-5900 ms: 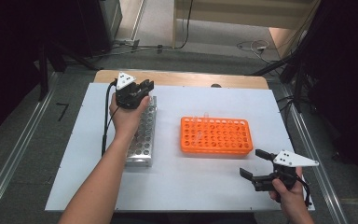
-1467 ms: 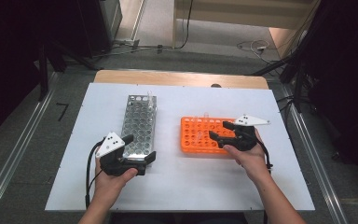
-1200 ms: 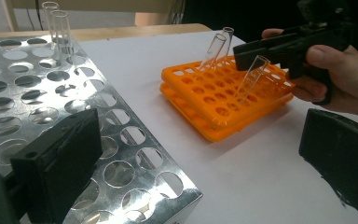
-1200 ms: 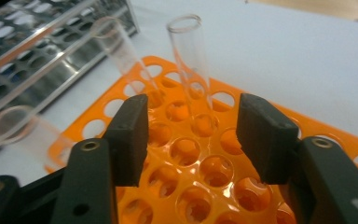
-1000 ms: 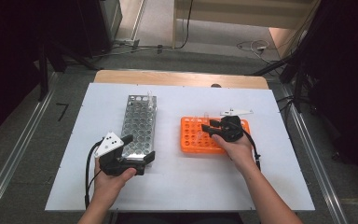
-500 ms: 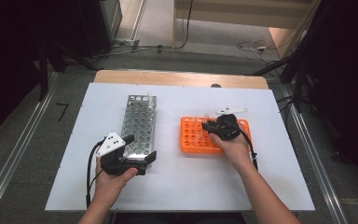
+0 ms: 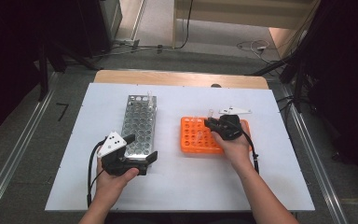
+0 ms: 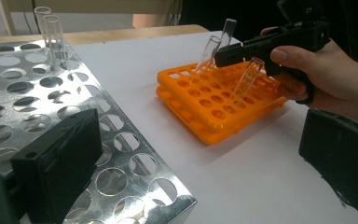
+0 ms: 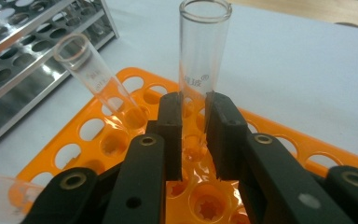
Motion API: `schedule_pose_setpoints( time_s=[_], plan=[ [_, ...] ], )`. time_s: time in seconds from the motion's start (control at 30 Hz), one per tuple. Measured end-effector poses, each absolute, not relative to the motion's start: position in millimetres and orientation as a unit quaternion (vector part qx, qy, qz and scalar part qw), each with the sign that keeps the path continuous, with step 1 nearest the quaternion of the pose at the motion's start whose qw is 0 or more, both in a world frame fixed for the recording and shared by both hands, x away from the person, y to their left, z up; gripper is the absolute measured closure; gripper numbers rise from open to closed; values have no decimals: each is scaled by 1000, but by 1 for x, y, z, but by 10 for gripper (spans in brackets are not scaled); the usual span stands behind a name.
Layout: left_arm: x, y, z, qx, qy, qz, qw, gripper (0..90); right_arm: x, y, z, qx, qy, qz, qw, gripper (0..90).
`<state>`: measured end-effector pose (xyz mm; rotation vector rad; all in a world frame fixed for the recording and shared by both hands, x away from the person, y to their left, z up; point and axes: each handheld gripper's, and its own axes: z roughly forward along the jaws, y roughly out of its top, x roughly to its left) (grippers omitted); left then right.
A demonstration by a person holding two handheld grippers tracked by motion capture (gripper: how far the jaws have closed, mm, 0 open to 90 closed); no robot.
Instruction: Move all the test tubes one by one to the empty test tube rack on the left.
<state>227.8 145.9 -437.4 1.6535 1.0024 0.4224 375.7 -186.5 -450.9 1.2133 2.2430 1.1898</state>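
White tabletop (image 7: 270,182): we are closing the right gripper (image 9: 194,121) on a glass tube (image 9: 201,56) in the orange rack (image 9: 307,149), lifting toward twelve o'clock, left gripper (image 7: 137,154) idling open beside the steel rack (image 7: 139,122).

Black jaws, seemingly brass-ringed screw holes

Overhead plus two close tool-mounted views
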Motion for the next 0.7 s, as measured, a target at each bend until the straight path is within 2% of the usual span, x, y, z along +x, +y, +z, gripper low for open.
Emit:
schedule_pose_setpoints(
  time_s=[0.7],
  plan=[
    [224,138,-434,702,414,181,551,0,330,-216,-410,378,782,464,171,743]
  ],
)
